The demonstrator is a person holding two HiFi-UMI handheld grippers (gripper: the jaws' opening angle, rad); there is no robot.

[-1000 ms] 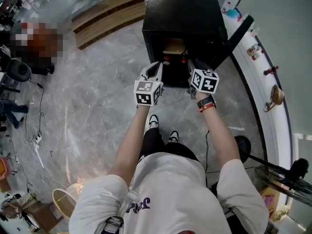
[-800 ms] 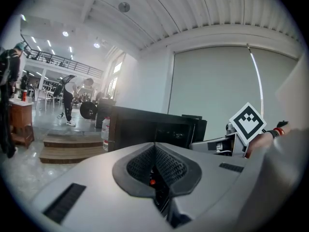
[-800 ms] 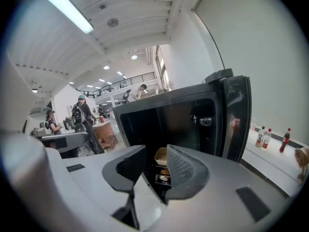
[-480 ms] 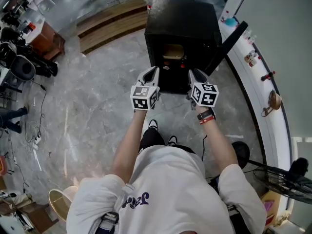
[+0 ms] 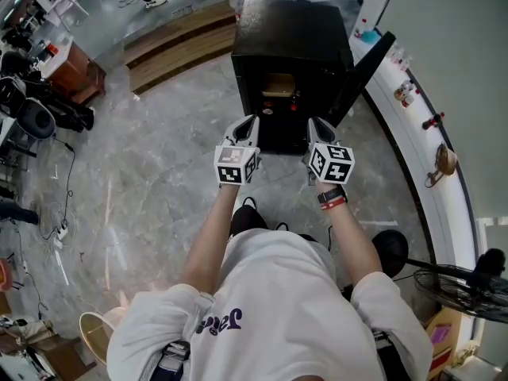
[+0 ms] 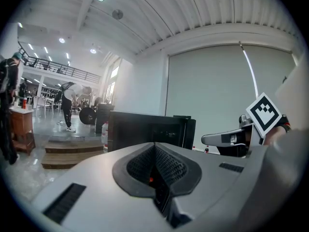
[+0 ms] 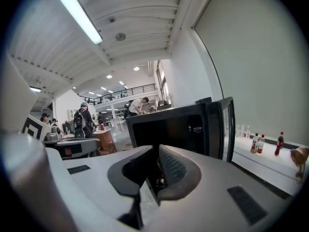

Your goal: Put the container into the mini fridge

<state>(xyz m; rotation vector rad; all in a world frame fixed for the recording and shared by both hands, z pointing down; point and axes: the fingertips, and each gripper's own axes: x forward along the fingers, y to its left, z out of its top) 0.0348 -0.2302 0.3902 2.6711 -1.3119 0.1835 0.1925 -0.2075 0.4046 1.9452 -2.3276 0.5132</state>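
Note:
A black mini fridge [image 5: 294, 30] stands on the floor with its door [image 5: 361, 68] swung open to the right. Inside, on a shelf, sits a tan container [image 5: 279, 84]. My left gripper [image 5: 250, 122] is held just before the opening's left side, its jaws shut with nothing in them [image 6: 155, 146]. At the opening's right side my right gripper [image 5: 315, 123] has its jaws closing. A narrow gap still shows between them and nothing is in it [image 7: 155, 151]. The right gripper view looks into the dark fridge [image 7: 169, 124] past its door [image 7: 227, 124].
A white ledge [image 5: 421, 117] with bottles and small items runs along the wall at the right. Wooden steps [image 5: 175, 38] lie to the fridge's left. A fan [image 5: 468, 292] stands at the lower right, office chairs [image 5: 32, 109] at the far left. People stand far behind.
Both grippers have drawn back a little from the fridge opening toward the person. The head view has shifted slightly. The container stays inside the fridge.

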